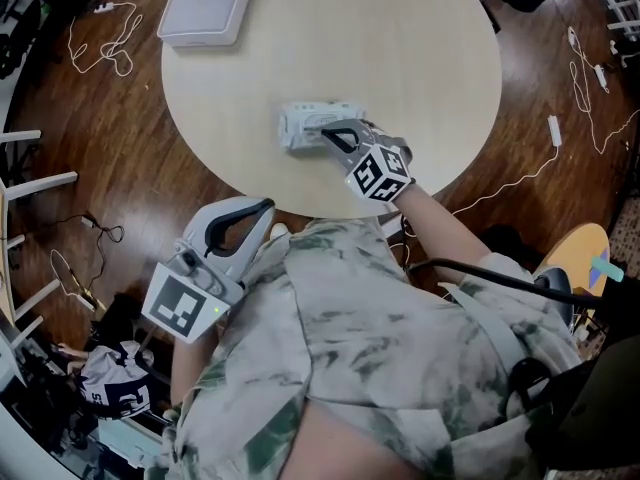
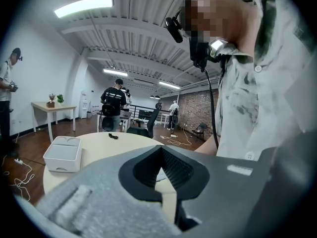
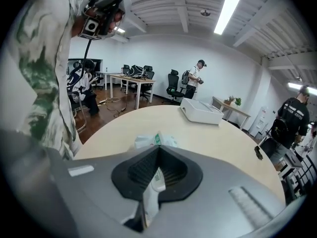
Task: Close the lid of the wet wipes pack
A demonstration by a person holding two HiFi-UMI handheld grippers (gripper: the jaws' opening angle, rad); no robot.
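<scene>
Pale wood makes up the round table (image 1: pixel 400 68), the largest thing here. A white tray (image 1: pixel 205 6) sits at its far left edge. The wet wipes pack (image 1: pixel 310 123) lies flat close to the near edge, in front of the person and well apart from the tray.

The left gripper (image 1: pixel 262 208) hangs off the table, below the near edge by the person's shirt. Its fingers are drawn together with nothing between them, and only bare table shows beyond.

The right gripper (image 1: pixel 330 136) reaches over the near side of the pack. In the right gripper view its fingers are closed on a thin white and green piece. I take this to be the lid (image 3: pixel 151 187), with the rest of the pack just past the fingertips.

The step in hand looks like bringing that lid over and seating it. To do it well:

- Swing the lid along its hinge line rather than pulling at it, since the soft pack will likely lift or skid on the smooth wood.
- Lay the lid square over the opening before letting go.
- Press down with closed fingers along the free edge.
- Bring the idle left gripper to the pack's far end to steady it.
</scene>
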